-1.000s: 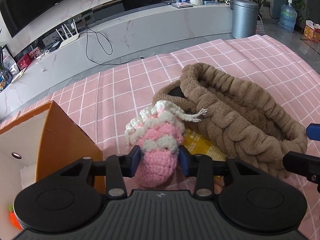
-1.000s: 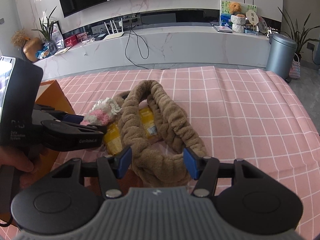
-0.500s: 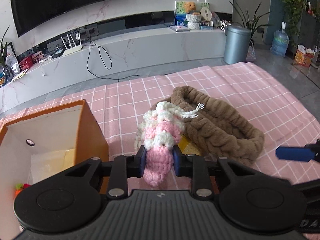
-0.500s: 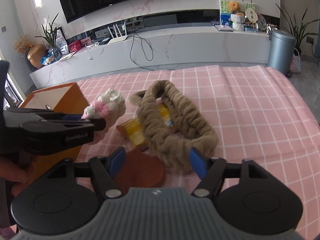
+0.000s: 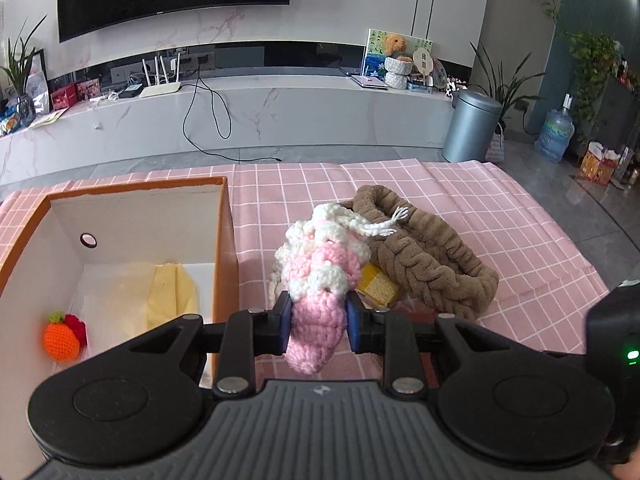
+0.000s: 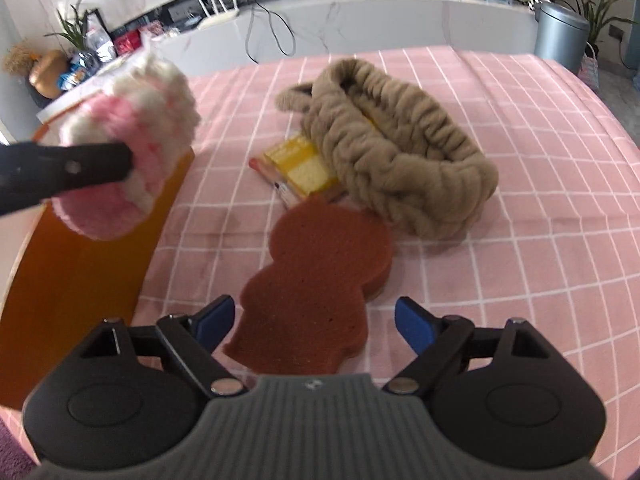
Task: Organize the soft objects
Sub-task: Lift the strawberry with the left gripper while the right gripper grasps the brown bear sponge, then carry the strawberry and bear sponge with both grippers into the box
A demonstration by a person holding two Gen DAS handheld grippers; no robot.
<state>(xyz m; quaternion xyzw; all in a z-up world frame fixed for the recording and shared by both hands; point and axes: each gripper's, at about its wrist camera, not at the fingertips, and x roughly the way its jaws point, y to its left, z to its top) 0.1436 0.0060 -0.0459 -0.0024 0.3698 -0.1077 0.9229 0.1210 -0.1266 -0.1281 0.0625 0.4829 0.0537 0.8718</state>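
The left gripper (image 5: 315,322) is clamped on a pink and white crochet toy (image 5: 320,276), held in the air just right of an open orange box (image 5: 224,240); inside the box, at 8 o'clock, lies an orange crochet fruit (image 5: 61,341). The right gripper (image 6: 312,322) hangs with jaws wide apart over a brown sponge (image 6: 316,280) on the pink checked cloth (image 6: 520,140); at 1 o'clock from the sponge a tan braided headband (image 6: 400,152) lies partly over a yellow packet (image 6: 300,164).

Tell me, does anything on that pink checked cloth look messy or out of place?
Mildly. A yellow packet lies half tucked under the brown plush headband, with a brown sponge against them in a loose heap. Nothing looks spilled or damaged.
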